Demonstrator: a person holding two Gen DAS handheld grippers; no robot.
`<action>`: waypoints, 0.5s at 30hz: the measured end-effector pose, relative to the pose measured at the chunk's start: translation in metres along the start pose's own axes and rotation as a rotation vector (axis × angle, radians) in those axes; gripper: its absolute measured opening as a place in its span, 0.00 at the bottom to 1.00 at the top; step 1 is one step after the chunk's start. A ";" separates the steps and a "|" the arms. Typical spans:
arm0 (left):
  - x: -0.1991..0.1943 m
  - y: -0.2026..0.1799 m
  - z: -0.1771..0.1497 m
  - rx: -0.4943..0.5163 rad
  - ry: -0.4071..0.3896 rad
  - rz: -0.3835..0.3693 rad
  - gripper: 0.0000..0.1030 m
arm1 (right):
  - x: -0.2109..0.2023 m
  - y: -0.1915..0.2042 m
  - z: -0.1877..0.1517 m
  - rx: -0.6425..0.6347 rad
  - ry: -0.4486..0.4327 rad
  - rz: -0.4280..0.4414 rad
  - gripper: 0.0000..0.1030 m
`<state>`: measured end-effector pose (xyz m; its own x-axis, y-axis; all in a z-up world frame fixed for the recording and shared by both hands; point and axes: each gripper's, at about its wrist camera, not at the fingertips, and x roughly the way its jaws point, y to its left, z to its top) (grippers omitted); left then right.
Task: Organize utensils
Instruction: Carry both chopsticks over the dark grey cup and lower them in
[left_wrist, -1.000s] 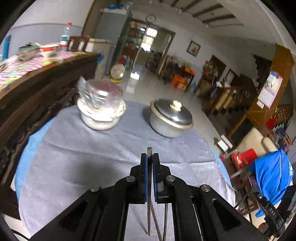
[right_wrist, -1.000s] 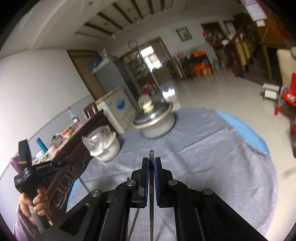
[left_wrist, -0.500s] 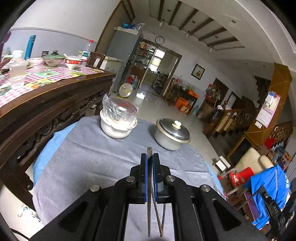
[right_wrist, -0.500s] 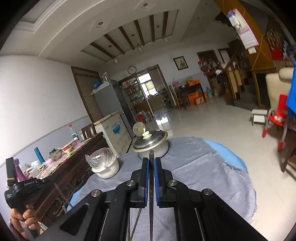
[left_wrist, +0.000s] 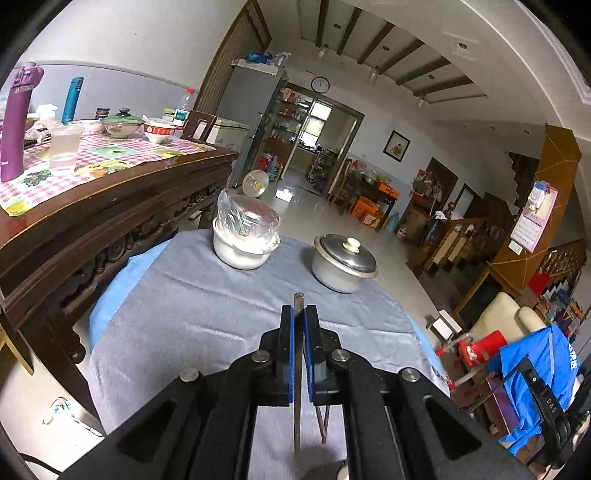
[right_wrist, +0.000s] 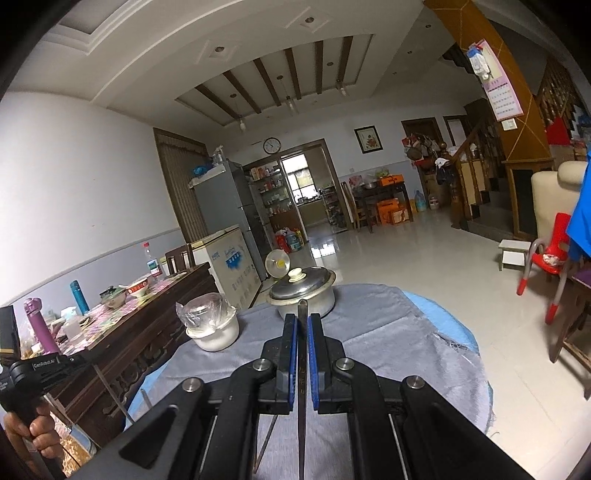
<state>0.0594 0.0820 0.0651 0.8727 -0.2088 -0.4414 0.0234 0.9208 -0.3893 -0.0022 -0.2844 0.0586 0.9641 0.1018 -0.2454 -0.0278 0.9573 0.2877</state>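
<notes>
Now chopstick (left_wrist: 298, 306) clamped between left jaws, tip protruding

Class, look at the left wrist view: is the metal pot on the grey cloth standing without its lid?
No. The metal pot wears its lid, the pale knob on top, as it stands on the grey cloth.

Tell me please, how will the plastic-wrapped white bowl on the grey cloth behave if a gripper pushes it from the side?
The white bowl looks ceramic, so probably heavy enough to drag the loose grey cloth into wrinkles rather than slide. Its clear plastic wrap bulges above the rim, so pads would likely slip or crumple it. The bowl seems wide and low, so tipping appears unlikely.
</notes>
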 end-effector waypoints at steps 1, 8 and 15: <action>-0.003 -0.001 0.000 0.000 0.000 -0.002 0.05 | -0.004 0.000 0.000 -0.002 -0.002 0.004 0.06; -0.030 -0.013 0.003 0.022 -0.016 -0.016 0.05 | -0.027 0.008 0.003 -0.035 -0.011 0.032 0.06; -0.061 -0.025 0.008 0.035 -0.050 -0.056 0.05 | -0.050 0.020 0.007 -0.044 -0.025 0.094 0.06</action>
<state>0.0100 0.0741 0.1086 0.8930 -0.2445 -0.3779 0.0895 0.9193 -0.3833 -0.0491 -0.2722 0.0826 0.9629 0.1853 -0.1963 -0.1292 0.9548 0.2676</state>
